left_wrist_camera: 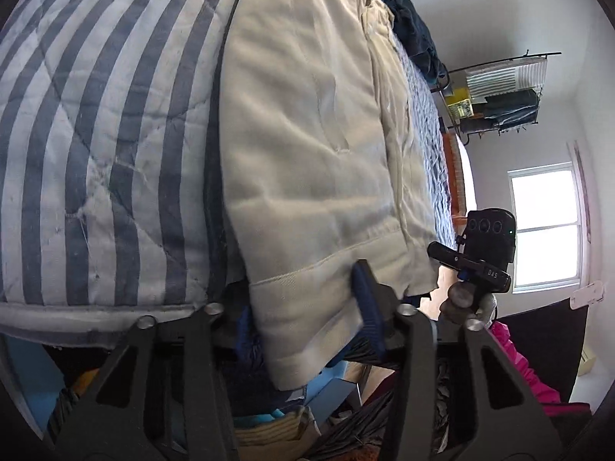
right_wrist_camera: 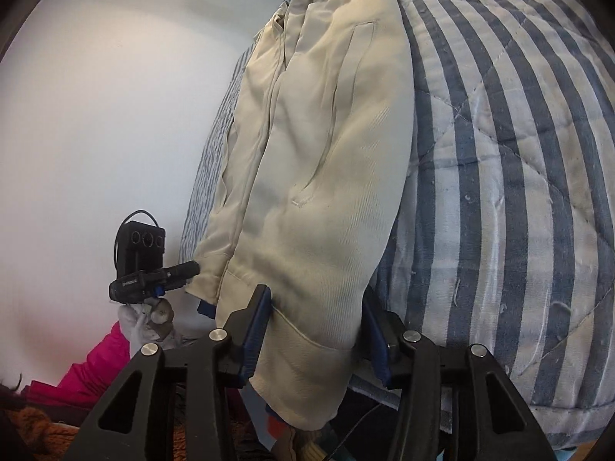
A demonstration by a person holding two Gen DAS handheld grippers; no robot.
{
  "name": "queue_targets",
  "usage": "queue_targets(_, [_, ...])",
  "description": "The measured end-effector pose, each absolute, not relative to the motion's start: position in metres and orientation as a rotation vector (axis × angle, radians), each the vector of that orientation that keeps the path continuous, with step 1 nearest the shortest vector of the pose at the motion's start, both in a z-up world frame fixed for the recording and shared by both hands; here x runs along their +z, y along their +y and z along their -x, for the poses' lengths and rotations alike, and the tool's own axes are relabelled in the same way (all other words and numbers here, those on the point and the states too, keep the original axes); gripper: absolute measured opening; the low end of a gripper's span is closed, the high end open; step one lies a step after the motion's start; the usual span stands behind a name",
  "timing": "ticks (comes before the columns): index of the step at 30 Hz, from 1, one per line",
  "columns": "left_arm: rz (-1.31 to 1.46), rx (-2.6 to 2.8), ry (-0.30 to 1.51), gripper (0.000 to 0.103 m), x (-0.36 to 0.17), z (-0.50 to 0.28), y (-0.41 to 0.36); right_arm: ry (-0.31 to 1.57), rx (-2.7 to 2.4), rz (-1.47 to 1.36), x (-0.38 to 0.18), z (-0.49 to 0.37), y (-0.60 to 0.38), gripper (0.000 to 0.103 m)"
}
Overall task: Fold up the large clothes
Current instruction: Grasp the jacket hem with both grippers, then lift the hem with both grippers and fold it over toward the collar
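Beige trousers (left_wrist_camera: 307,134) (right_wrist_camera: 326,153) lie lengthwise on a blue-and-white striped quilt (left_wrist_camera: 96,153) (right_wrist_camera: 499,153), and their leg hems hang over the bed's near edge. My left gripper (left_wrist_camera: 303,307) is open around one hem. Its right blue pad stands beside the cloth, while the cloth covers its left finger. My right gripper (right_wrist_camera: 315,299) is also open and flanks the other hem with a pad on each side; the cloth there is not pinched. Each view shows the other gripper, the right gripper (left_wrist_camera: 442,251) and the left gripper (right_wrist_camera: 184,271), at the far edge of the hems in a gloved hand (right_wrist_camera: 134,322).
Dark clothes (left_wrist_camera: 415,30) are piled at the far end of the bed. A wire rack (left_wrist_camera: 499,92) hangs on the white wall above a window (left_wrist_camera: 546,223). A pink garment (right_wrist_camera: 96,361) and mixed clutter lie below the bed's edge.
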State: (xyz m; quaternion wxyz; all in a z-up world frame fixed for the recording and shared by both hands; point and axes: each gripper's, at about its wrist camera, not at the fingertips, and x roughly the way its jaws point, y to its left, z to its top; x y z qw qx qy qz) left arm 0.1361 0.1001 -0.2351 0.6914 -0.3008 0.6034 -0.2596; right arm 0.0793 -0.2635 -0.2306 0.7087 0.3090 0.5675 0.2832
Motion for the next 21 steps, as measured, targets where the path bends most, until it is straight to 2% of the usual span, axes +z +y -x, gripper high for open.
queue_targets(2, [0.673, -0.577, 1.348, 0.035, -0.236, -0.132, 0.1, 1.265, 0.63, -0.654, -0.229, -0.079, -0.258, 0.047])
queue_targets(7, [0.667, -0.584, 1.333, 0.017, -0.226, -0.136, 0.092, 1.264, 0.612, -0.676, -0.227, -0.086, -0.26, 0.028])
queue_targets(12, [0.734, -0.628, 1.262, 0.015, -0.21, -0.138, 0.094, 1.181, 0.648, -0.793, -0.215, -0.087, -0.27, 0.02])
queue_targets(21, [0.819, -0.651, 1.162, 0.014, -0.172, -0.163, 0.095, 1.067, 0.648, -0.823, -0.172, -0.115, -0.269, 0.018])
